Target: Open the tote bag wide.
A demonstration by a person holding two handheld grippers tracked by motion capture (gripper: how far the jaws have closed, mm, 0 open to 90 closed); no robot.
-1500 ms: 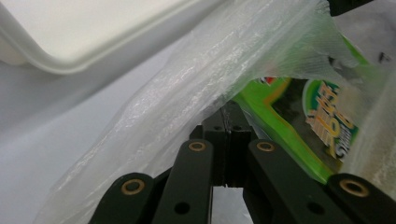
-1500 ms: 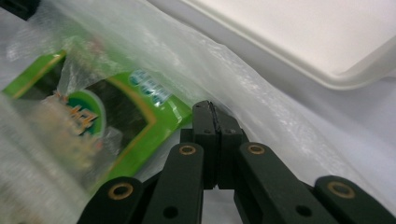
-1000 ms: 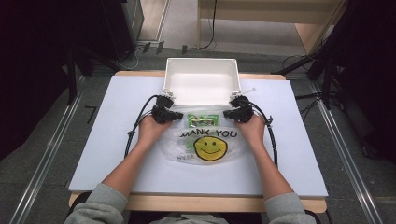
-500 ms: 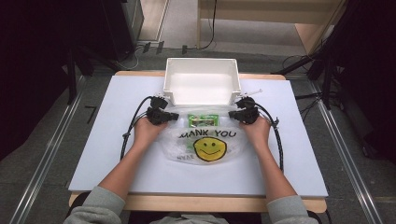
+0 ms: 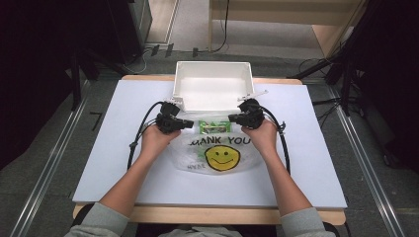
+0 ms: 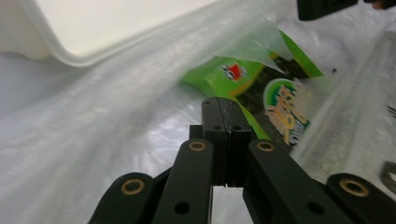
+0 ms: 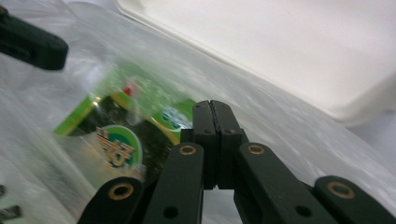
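Both grippers pinched shut at the mouth of the smiley bag

The left gripper [image 5: 189, 122] has its jaws pressed together, with the clear plastic bag [image 5: 217, 153] and the green snack packet [image 5: 215, 128] just beyond and right of its tips. The right gripper [image 5: 232, 117] is closed tight too, packet just left of its jaws. I can't tell if either pinches film. The white tray [image 5: 212, 66] sits just behind both.

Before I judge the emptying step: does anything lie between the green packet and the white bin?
Only the plastic bag itself: the green packet sits inside its mouth, right before the white bin.
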